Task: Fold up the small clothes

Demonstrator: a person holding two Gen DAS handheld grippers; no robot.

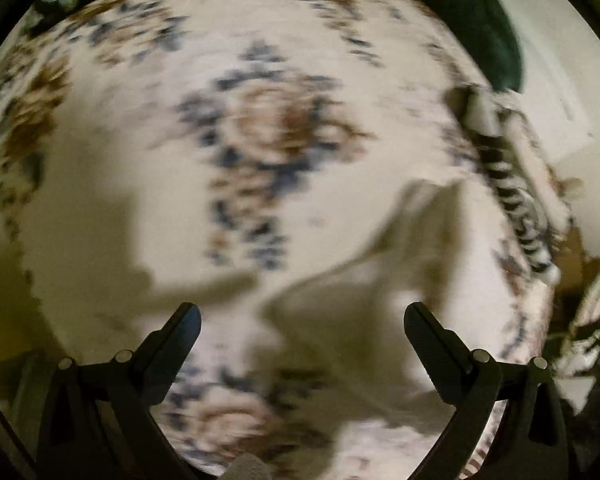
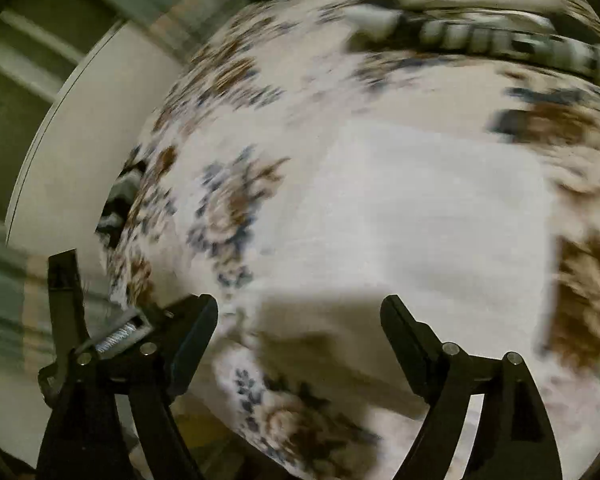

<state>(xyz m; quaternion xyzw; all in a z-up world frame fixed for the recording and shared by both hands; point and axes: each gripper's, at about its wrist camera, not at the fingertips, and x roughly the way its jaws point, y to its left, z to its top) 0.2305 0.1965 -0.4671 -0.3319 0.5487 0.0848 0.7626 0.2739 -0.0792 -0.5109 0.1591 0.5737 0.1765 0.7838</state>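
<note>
Ahead of the right gripper (image 2: 300,324), a white cloth (image 2: 420,208) lay flat on the floral sheet (image 2: 228,208); jaws spread, nothing between. Left gripper (image 1: 302,330) likewise released, cloth (image 1: 380,300) rumpled just beyond its tips. Looked light, limp, likely to slide; best pinched at corners. Striped garment (image 1: 516,196) farther off.

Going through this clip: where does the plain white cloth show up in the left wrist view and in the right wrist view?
Left wrist view: white cloth lies lower right of centre, blurred, partly shadowed, ahead of the open left gripper.
Right wrist view: the cloth fills centre right, flat, beyond the open right gripper.
Shared landmark: the black-and-white striped garment, right edge in the left view, top right in the right view.
</note>
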